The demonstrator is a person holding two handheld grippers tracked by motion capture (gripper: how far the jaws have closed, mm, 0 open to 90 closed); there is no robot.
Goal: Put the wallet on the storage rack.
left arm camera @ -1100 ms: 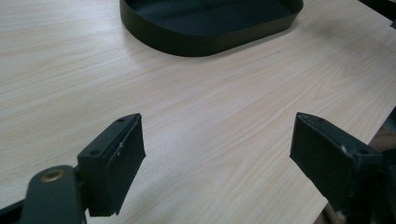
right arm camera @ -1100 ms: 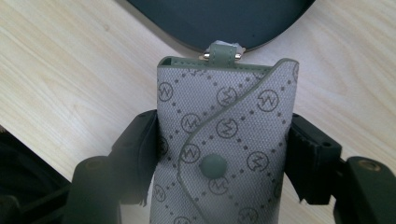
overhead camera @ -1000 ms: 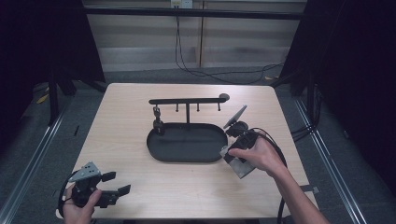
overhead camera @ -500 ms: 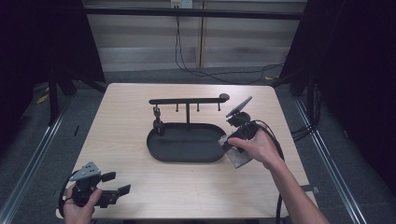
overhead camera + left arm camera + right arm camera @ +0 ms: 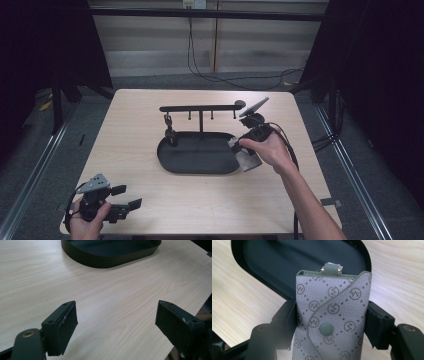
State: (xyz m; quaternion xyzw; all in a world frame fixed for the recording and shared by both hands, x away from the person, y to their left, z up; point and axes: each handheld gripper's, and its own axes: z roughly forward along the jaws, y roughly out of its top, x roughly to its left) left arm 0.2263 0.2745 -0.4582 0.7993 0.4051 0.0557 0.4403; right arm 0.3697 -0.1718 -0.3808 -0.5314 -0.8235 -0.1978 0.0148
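The right gripper (image 5: 329, 330) is clamped on a grey key pouch (image 5: 332, 315), 1 jaw pressed to each long side. The pouch has a printed monogram pattern, a curved flap closed with 1 round snap, and a small tab with 2 metal studs at its top end. In the right gripper view the pouch sits above the rounded end of a black oval tray (image 5: 287, 262), with bare table on both sides.

In the high view the right hand (image 5: 267, 147) holds that gripper (image 5: 245, 150) at the right end of the tray (image 5: 200, 167), the pouch (image 5: 246, 156) over the tray rim (contact with the rim cannot be confirmed). A black rack (image 5: 200, 108), 1 horizontal bar on a central post with small pegs, rises from the tray's far side.

The left gripper (image 5: 122, 204) is held in the left hand (image 5: 87, 220) at the near left corner of the wooden table (image 5: 130, 130), well apart from the tray. Its jaws are spread wide with nothing between them; the left gripper view (image 5: 116, 327) shows plain wood grain in the gap and the tray (image 5: 110, 261) beyond.
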